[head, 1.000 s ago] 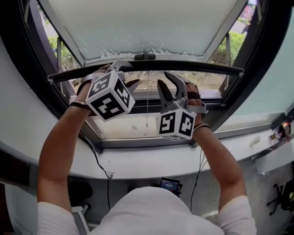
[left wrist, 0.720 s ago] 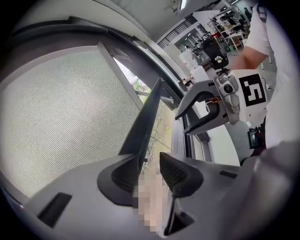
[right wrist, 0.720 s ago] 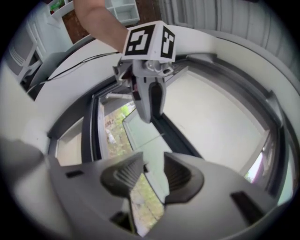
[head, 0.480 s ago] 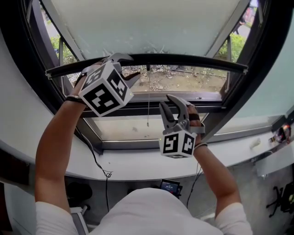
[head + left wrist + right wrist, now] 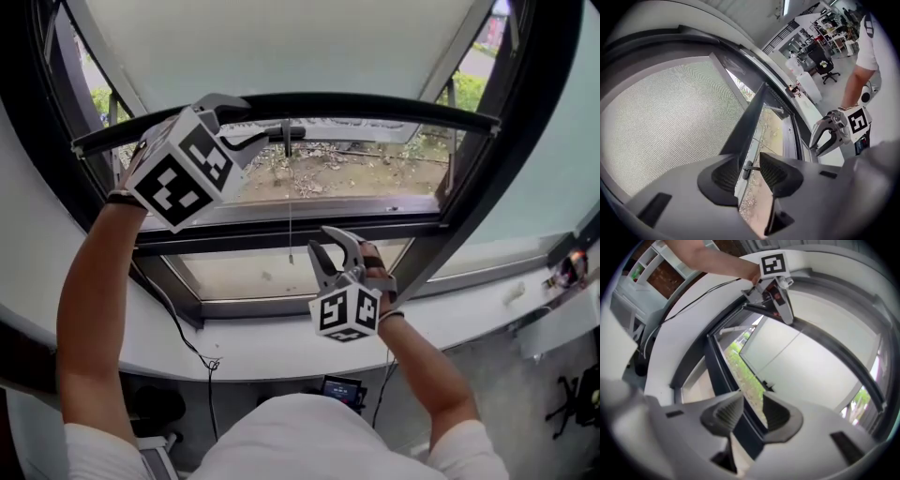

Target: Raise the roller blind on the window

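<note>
The pale roller blind (image 5: 281,47) covers the top of the window. Its dark bottom bar (image 5: 375,103) arcs across the glass, with a black clip (image 5: 286,131) and a thin pull cord (image 5: 290,206) hanging from it. My left gripper (image 5: 234,120) is up at the bar's left part, one finger above it and one below. In the left gripper view the bar (image 5: 747,122) lies against one finger while a gap shows between the pads of the left gripper (image 5: 749,161). My right gripper (image 5: 323,246) stands lower, open and empty, in front of the lower sash.
A dark window frame (image 5: 281,211) crosses below the bar, above a white sill (image 5: 281,342). A black cable (image 5: 187,328) trails down from the sill's left part. A small device (image 5: 342,386) sits below the sill. Desks and chairs (image 5: 820,61) stand behind me.
The bottom bar has risen with my left gripper, which moved up and to the left, uncovering more glass. My right gripper has dropped away from the bar toward the sill.
</note>
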The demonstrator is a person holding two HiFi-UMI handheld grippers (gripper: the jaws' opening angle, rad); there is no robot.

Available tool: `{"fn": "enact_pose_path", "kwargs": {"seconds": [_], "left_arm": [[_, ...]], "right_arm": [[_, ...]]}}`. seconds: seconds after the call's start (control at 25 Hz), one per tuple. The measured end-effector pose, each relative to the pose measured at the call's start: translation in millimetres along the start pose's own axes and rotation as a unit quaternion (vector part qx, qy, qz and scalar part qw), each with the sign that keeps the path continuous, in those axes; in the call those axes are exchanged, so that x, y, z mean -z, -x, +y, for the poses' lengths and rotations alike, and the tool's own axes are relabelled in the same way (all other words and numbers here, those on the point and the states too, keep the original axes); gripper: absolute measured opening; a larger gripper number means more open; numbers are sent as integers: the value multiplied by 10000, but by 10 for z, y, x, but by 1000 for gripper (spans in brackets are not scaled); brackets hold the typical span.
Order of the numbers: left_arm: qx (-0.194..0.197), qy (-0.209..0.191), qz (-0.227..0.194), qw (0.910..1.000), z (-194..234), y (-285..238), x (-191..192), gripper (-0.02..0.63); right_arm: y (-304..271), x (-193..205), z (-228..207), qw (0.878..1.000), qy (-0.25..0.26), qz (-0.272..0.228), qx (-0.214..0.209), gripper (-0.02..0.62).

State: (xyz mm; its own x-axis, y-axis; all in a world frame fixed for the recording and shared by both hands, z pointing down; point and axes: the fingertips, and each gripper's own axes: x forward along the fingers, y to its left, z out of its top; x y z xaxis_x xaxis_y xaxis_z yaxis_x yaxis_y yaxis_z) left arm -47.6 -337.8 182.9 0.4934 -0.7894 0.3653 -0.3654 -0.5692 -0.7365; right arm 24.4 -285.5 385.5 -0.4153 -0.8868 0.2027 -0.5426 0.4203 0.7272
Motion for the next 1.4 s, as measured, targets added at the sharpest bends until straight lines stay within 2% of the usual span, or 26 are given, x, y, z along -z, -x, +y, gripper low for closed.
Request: {"fn": "enact_pose_path", "kwargs": {"seconds": [0.28, 0.56, 0.84, 1.4], "left_arm": [[-1, -47, 29, 10000, 43, 13, -31, 150], [-75, -81, -36, 9999, 157, 69, -119, 150], [-361, -156, -148, 9991, 466, 210, -342, 150], [-423, -178, -172, 9988, 702, 330, -538, 133]], "right_arm": [[-22, -20, 47, 9999, -54, -55, -122, 135], [-65, -1, 161, 9984, -128, 73, -539, 137], [-120, 163, 352, 9939, -368, 333, -985, 137], [-178, 107, 363, 9930, -430, 269, -1069, 137]]}}
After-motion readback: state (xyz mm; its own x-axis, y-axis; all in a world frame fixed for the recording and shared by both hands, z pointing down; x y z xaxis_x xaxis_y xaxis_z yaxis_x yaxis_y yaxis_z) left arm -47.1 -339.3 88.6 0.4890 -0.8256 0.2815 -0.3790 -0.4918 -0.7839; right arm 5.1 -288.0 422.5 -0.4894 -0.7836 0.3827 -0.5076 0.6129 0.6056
